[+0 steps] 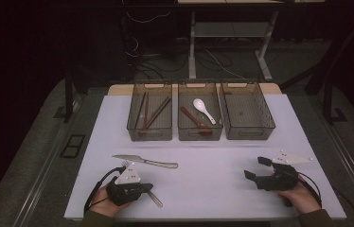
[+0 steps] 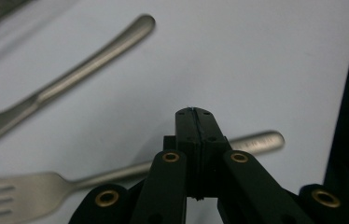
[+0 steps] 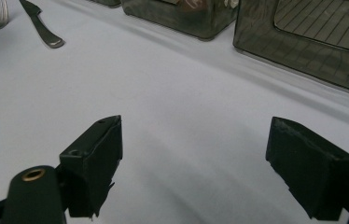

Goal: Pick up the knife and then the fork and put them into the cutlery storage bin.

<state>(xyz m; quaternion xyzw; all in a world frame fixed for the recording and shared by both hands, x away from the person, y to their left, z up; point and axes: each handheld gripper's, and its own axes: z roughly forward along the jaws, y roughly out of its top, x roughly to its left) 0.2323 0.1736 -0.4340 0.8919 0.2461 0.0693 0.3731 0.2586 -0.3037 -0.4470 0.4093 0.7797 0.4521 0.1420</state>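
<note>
Left gripper view has the left gripper [image 2: 194, 112] clamped on the silver metal fork [image 2: 28, 189]; right gripper [image 3: 193, 158] gapes empty. Next, presumably, lifting it binward.

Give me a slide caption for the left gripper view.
Shut left gripper poised above a fork on the white table, a knife beyond.

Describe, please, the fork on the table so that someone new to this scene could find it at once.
Start at the white table and go to its near left corner, where the left gripper rests with its jaws shut. The fork lies under that gripper, tines pointing away from the person. Unlike the knife just beyond it, it has prongs rather than a flat blade.
</note>
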